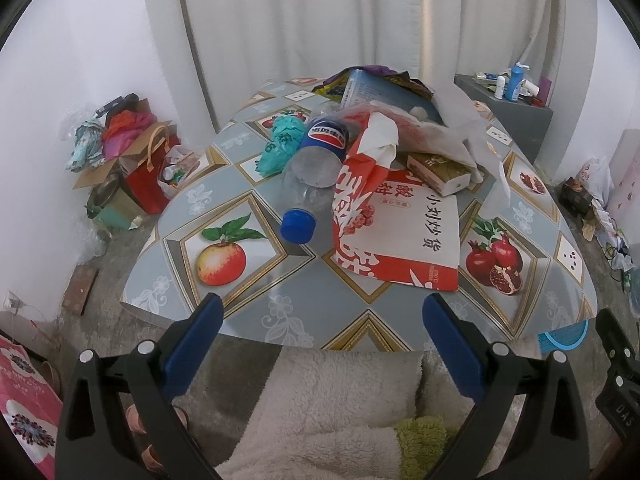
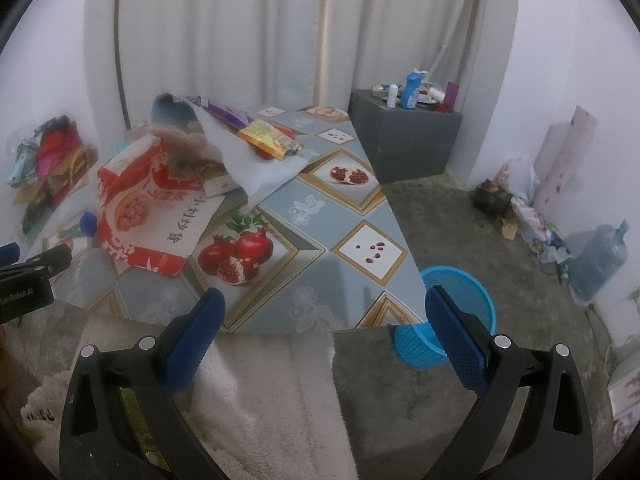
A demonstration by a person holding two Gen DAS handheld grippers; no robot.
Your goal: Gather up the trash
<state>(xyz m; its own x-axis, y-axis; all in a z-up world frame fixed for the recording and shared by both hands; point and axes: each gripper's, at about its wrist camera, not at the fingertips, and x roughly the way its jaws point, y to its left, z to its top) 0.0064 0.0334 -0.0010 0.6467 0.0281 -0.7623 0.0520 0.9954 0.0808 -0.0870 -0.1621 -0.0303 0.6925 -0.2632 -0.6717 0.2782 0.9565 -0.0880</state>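
Blue-padded fingers of the left hand-held gripper (image 1: 322, 312) stood wide apart and held nothing, poised over the near edge of the bench (image 1: 280, 312). Left wrist view: on the bench's fruit-patterned cloth the trash lay heaped toward the far side. A clear plastic bottle (image 1: 310, 178) with a blue label lay on its side, its blue cap (image 1: 298, 225) pointing toward the near edge. Touching the bottle on its right was a red-and-white paper bag (image 1: 400, 236) with a white tissue (image 1: 380, 136) protruding from its top. A teal crumpled bag (image 1: 280, 146) lay just left of the bottle, and a small tan box (image 1: 438, 170) just behind the paper bag.

Right wrist view: the right hand-held gripper (image 2: 324, 312) was likewise spread wide and empty, above the bench's near edge. The paper bag lay at the bench's left, a yellow snack wrapper (image 2: 266, 136) farther back. A blue mesh bin (image 2: 444, 316) stood on the floor beside the bench's near right corner.
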